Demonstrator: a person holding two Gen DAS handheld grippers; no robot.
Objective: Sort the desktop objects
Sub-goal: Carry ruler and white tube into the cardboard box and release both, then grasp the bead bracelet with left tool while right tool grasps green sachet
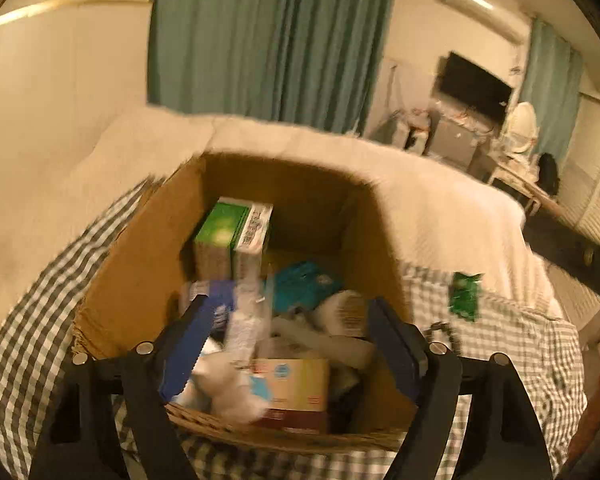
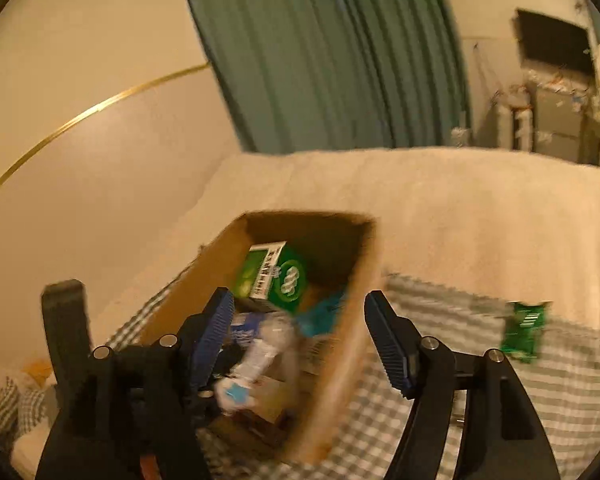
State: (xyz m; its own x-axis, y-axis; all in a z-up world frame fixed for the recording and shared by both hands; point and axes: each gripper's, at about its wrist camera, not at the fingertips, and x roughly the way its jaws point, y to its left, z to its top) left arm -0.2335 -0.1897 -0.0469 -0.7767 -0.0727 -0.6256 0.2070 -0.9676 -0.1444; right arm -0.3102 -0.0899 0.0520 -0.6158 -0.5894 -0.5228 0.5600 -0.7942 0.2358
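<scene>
Cardboard box (image 1: 140,264) sits on a gray-and-white checked cloth (image 1: 32,300) over a cream blanket (image 1: 440,200), open-topped so sorted items can drop in. Inside, a green carton (image 1: 230,236) stands upright against the far wall beside a teal packet (image 1: 304,284) and a pale box with a blue round logo (image 1: 296,384); its print is too blurred to read. The left gripper (image 1: 284,344) hovers over the box, jaws spread and holding nothing; a plastic bottle (image 1: 246,320) shows between them, seemingly lying in the box. The right gripper (image 2: 300,336) is likewise spread and bare. 1 green sachet (image 2: 524,330) lies apart on the cloth, probably left to sort.
</scene>
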